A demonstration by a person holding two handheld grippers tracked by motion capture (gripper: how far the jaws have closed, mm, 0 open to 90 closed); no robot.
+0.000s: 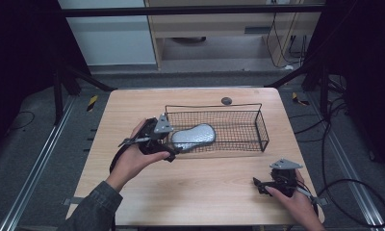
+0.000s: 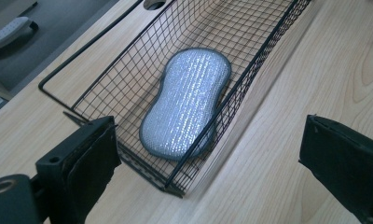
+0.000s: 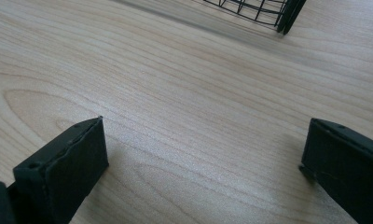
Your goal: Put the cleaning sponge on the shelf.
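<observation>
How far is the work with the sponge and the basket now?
Done, it seems: the silver sponge lies inside the wire basket, at its left end. In hand: the left gripper is open beside that end, holding nothing. The right gripper rests open on the table. Little looks left.

The silver, peanut-shaped scrubbing sponge [image 2: 187,100] has a glittering woven metallic skin, ribbed in fine rows, with a dull grey edge. It lies in the black rectangular wire-mesh basket [image 2: 264,51], whose thin metal rods look matt and coated. The pale wooden table [image 3: 184,93] is smooth, satin, finely grained. The left gripper [image 2: 208,158] has matt black jaws with roughened, worn edges.
</observation>
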